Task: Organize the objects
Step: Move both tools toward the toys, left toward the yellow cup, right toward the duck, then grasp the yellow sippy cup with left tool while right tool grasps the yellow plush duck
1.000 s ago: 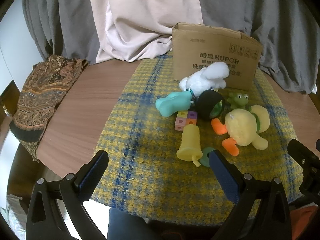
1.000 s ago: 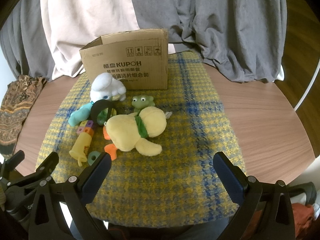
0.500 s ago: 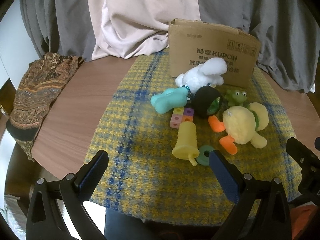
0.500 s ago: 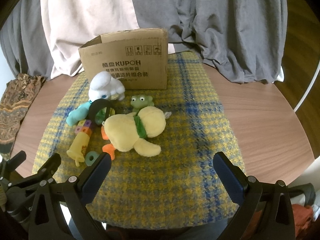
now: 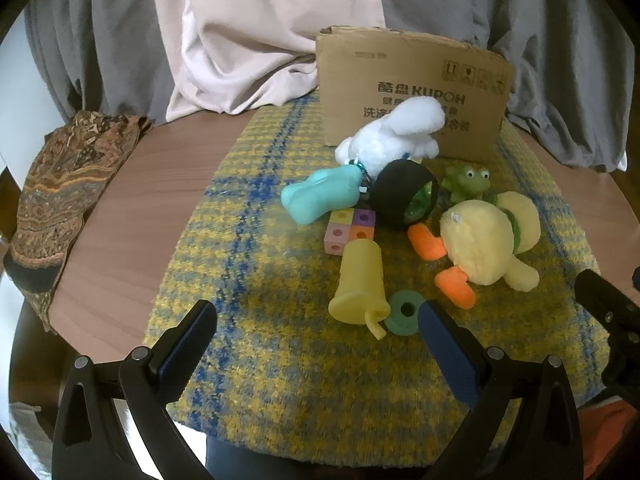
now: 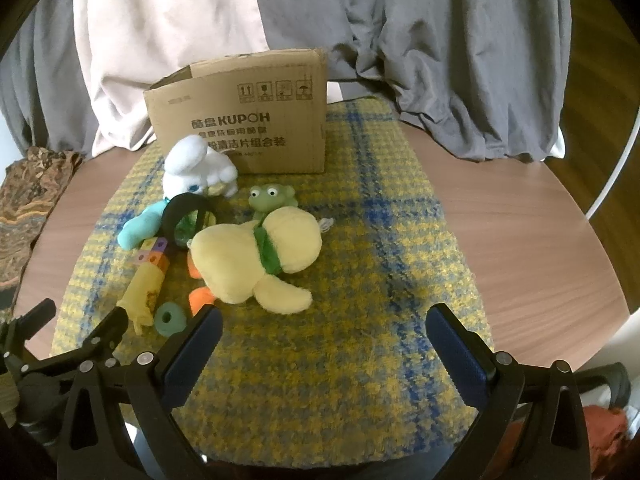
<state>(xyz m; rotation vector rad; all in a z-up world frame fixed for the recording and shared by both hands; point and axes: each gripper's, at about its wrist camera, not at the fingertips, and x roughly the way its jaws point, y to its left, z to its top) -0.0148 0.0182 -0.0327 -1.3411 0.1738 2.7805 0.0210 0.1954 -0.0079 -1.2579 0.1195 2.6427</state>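
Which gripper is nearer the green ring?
Left. The left gripper has the ring beside its right finger; the right gripper sits further to the ring's right.

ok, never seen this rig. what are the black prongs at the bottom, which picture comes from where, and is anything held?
No robot: a person holds two grippers, each with a fisheye camera looking along its fingers. The prongs are those fingers. One picture is from the left hand-held gripper, the other from the right hand-held gripper. Both are open and hold nothing. On the plaid cloth lie a yellow plush duck, white plush, toy frog, black wheel, teal toy, coloured blocks, yellow cup and green ring, before a cardboard box.
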